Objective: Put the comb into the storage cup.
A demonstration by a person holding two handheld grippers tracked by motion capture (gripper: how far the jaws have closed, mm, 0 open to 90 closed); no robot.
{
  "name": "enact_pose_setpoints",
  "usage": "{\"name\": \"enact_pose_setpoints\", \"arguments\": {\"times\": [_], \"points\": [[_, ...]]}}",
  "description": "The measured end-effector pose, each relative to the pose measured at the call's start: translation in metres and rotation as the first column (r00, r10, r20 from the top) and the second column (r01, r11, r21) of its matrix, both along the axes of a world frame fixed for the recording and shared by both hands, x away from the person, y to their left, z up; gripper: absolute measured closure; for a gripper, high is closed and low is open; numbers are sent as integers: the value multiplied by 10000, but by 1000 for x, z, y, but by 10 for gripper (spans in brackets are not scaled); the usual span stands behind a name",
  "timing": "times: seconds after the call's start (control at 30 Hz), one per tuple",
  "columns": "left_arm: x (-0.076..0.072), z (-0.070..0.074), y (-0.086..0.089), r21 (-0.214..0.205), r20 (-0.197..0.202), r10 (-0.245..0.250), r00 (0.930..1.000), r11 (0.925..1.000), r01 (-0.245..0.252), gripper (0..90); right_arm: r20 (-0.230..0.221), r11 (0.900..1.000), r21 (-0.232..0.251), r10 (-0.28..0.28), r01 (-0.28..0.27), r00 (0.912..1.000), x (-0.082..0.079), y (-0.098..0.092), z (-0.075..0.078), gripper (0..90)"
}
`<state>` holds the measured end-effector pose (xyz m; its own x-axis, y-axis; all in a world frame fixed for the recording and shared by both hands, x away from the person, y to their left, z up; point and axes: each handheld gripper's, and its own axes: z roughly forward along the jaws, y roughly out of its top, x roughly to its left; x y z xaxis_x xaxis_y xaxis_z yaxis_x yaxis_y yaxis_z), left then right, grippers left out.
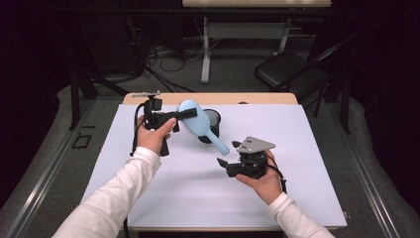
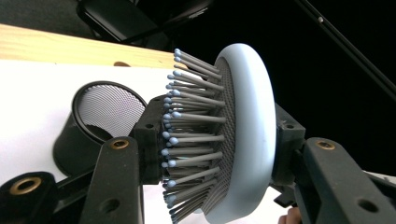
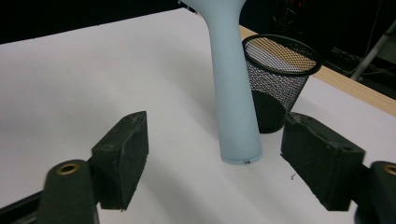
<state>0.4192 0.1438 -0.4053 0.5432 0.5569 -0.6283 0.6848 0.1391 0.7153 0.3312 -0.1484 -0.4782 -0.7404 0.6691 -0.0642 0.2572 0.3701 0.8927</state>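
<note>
Hairbrush (image 1: 195, 119) clamped in left tool (image 1: 179, 115), right tool (image 1: 227, 154) open

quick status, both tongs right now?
Left tongs: shut on the hairbrush head.
Right tongs: open, holding nothing; brush handle between the jaws, untouched.

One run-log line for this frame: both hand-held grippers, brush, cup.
left hand-held gripper: shut on hairbrush head | right hand-held gripper: open, handle between jaws, untouched | mesh cup: upright on table, behind brush

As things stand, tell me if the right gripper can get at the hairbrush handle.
Probably yes: the right gripper stands open, the hairbrush handle points toward its gap, nothing between them.
</note>
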Motion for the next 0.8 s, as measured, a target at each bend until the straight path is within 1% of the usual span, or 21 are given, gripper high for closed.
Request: {"name": "enact_pose_setpoints", "arguments": {"times": [0.07, 0.1, 0.2, 0.33, 0.47, 0.53, 0.63, 0.73, 0.8], "points": [[1, 1, 1, 68, 51, 13, 10000, 10000, -14, 510, 17, 9999, -36, -132, 132, 9999, -1, 0, -1, 202], [1, 2, 2, 33, 50, 33, 10000, 10000, -34, 511, -2, 9998, -64, -175, 175, 9998, -1, 0, -1, 196], [2, 3, 4, 101, 154, 7, 9999, 9999, -9, 510, -79, 9997, -139, -185, 183, 9998, -2, 1, -2, 145], [3, 6, 4, 197, 243, 15, 9997, 9998, -20, 510, -121, 9999, -65, -144, 143, 9998, -3, 2, -3, 133], [3, 8, 5, 200, 350, 61, 9994, 9998, -68, 510, -201, 9998, 42, -203, 204, 9996, -3, 2, -3, 95], [4, 9, 5, 287, 403, 70, 9992, 9996, -82, 510, -239, 9996, -96, -280, 277, 9993, -3, 2, -4, 55], [5, 10, 5, 344, 484, 135, 9987, 9993, -151, 510, -361, 9998, 126, -148, 153, 9992, -4, 0, -5, 68], [6, 12, 6, 386, 547, 177, 9983, 9991, -198, 511, -385, 9996, 197, -204, 212, 9991, -4, -2, -6, 67], [7, 13, 6, 421, 566, 222, 9982, 9988, -246, 511, -401, 9996, 218, -186, 195, 9990, -4, -3, -6, 50]]}}
